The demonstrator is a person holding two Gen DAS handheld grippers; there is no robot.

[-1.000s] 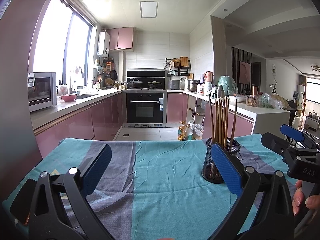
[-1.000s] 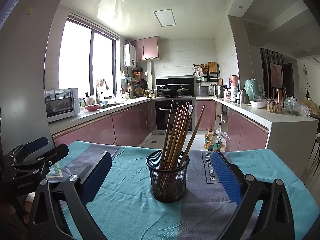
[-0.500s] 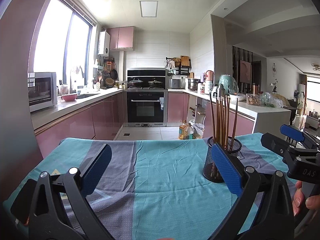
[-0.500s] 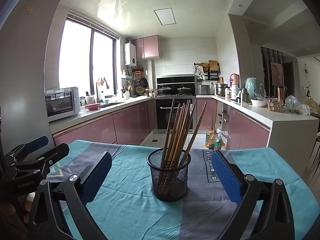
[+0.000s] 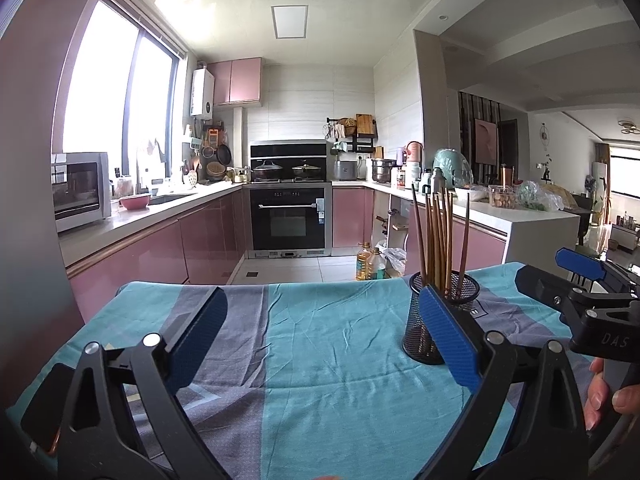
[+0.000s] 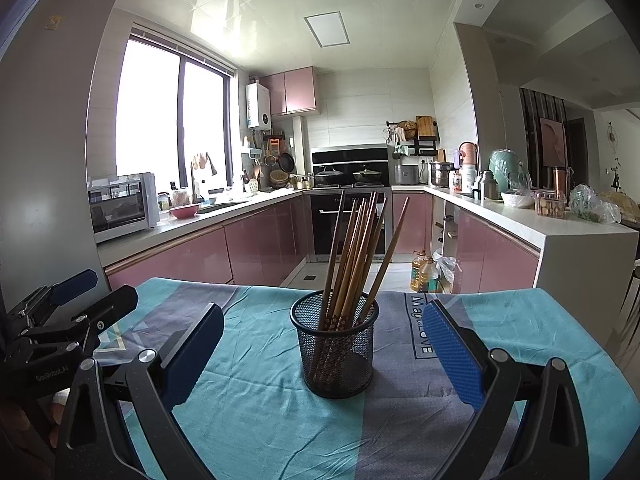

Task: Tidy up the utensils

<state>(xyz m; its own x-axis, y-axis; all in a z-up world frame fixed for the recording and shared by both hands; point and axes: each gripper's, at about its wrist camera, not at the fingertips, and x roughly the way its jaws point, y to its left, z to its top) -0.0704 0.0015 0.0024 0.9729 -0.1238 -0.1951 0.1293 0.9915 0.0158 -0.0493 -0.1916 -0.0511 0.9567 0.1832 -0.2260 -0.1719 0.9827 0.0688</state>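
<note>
A black mesh holder (image 6: 335,347) stands upright on the teal and grey tablecloth (image 6: 256,408), with several brown chopsticks (image 6: 356,248) leaning in it. My right gripper (image 6: 322,346) is open and level with the holder, which sits between its blue pads without touching them. My left gripper (image 5: 322,338) is open and empty over the cloth. In the left wrist view the holder (image 5: 434,320) stands just behind the right pad, and the right gripper (image 5: 580,292) shows at the far right with a hand (image 5: 608,392) on it. The left gripper (image 6: 68,312) shows at the left edge of the right wrist view.
Beyond the table's far edge lies a kitchen floor with oil bottles (image 6: 424,274). Pink cabinets and a counter with a microwave (image 6: 120,206) run along the left, an oven (image 5: 290,218) at the back, a cluttered white counter (image 6: 560,216) on the right.
Both grippers stay open. The views have shifted only slightly; the holder looks a touch nearer and more centred in the right wrist view.
</note>
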